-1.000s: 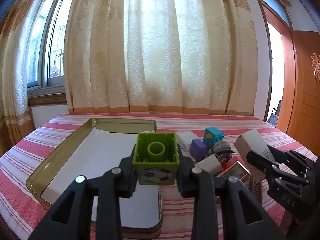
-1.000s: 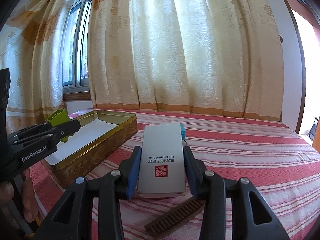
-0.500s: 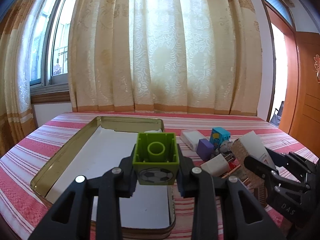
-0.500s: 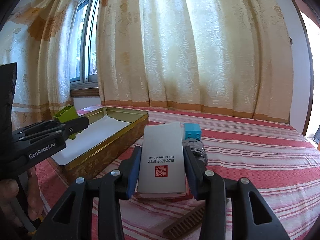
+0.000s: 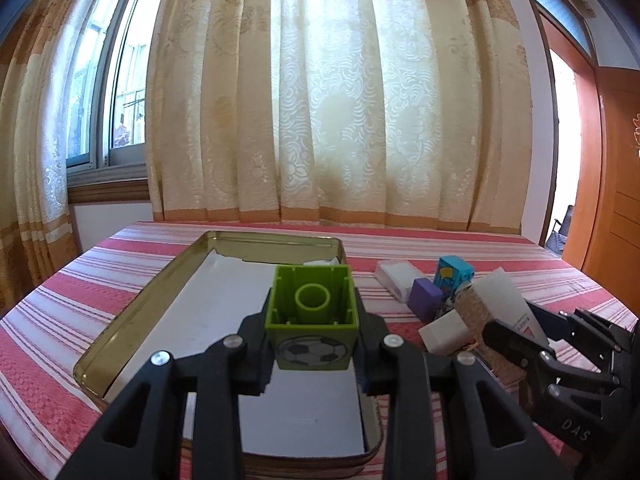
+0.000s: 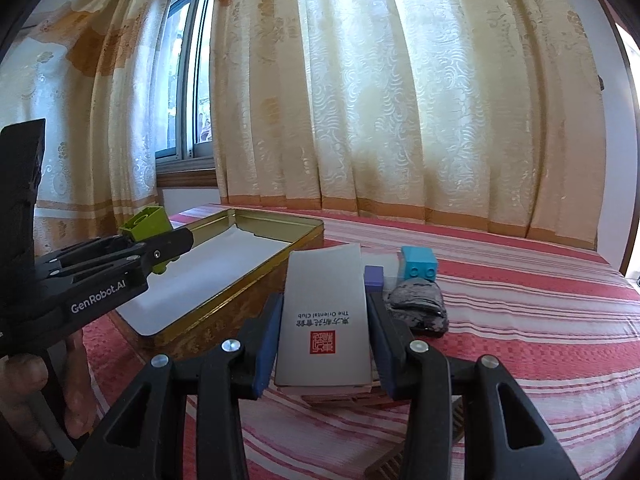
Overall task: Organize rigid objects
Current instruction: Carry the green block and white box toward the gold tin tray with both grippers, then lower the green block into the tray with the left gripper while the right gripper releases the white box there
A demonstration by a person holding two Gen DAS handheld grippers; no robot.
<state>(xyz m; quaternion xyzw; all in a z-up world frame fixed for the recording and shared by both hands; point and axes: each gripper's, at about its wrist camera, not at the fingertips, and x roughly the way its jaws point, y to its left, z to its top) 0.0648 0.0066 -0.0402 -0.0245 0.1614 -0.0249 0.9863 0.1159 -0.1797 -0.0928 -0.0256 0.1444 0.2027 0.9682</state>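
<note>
Green block (image 5: 311, 322) clamped in our left gripper (image 5: 311, 344) over tin (image 5: 132, 320); right gripper (image 6: 324, 344) holds white box (image 6: 324, 320). Next, we judge: lower, release.

My right gripper (image 6: 325, 312) has swung its white box (image 6: 324, 316) leftward: purple block (image 6: 374, 277), blue block (image 6: 418, 263) and tin (image 6: 256, 280) now sit behind it.

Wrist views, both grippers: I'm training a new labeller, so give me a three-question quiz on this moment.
1. True or false: the left gripper is clamped on a green block.
2. What does the right gripper hold? A) purple block B) grey card box C) comb
3. Fill in: the green block hangs above the gold ___.

Key: 1 true. 2 B, the grey card box. 3 tin.
</note>
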